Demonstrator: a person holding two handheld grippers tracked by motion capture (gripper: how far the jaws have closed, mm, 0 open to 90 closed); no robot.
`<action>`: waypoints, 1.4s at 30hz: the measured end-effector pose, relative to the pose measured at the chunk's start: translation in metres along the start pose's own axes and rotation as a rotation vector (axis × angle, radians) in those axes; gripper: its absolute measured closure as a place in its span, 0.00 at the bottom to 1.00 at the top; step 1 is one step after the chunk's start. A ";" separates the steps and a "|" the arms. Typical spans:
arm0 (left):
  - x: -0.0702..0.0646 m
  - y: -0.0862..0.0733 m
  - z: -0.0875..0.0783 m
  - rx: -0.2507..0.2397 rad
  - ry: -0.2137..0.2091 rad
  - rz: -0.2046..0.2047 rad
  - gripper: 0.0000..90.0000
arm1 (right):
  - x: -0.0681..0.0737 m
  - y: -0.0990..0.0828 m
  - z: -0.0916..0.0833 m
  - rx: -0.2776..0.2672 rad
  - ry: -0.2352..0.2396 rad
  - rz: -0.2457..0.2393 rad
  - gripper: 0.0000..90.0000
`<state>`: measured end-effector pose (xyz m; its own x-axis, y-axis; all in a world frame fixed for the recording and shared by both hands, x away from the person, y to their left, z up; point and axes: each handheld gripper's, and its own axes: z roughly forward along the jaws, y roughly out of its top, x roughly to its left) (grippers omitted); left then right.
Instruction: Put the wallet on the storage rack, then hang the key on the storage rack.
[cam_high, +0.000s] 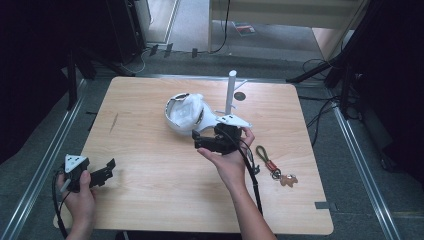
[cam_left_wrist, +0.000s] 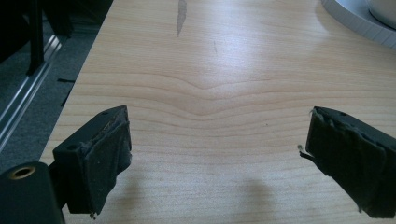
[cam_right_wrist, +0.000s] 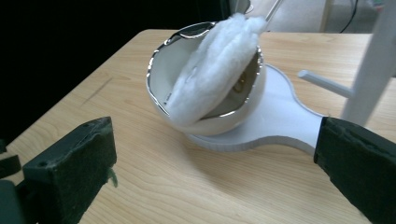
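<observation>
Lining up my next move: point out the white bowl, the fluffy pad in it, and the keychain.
white bowl (cam_right_wrist: 163, 77): right gripper view, inner wall.
fluffy pad (cam_right_wrist: 212, 70): right gripper view, its middle.
keychain (cam_high: 272, 167): high view, red middle section.

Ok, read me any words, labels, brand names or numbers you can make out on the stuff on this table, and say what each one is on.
None can be read.
The white bowl, its white stand and the white wadding in it show no print.
The keychain is too small to tell.
Both tongs, left and right, bear no readable marking.
</observation>
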<state>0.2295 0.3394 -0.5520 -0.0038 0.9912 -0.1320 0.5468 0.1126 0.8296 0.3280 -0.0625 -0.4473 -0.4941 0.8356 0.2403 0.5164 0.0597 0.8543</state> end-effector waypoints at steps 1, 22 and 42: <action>0.000 0.000 0.000 0.000 0.001 0.000 0.08 | -0.001 -0.001 -0.003 -0.001 -0.001 -0.006 0.00; 0.000 0.000 0.001 0.006 0.002 -0.004 0.08 | -0.033 -0.013 -0.040 0.049 -0.055 -0.045 0.00; -0.001 0.000 0.001 0.006 0.001 0.002 0.08 | -0.060 -0.025 -0.060 0.108 -0.085 -0.106 0.03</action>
<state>0.2302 0.3388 -0.5521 -0.0035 0.9915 -0.1299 0.5521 0.1102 0.8265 0.3022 -0.1467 -0.4552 -0.4914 0.8642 0.1082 0.5393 0.2044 0.8169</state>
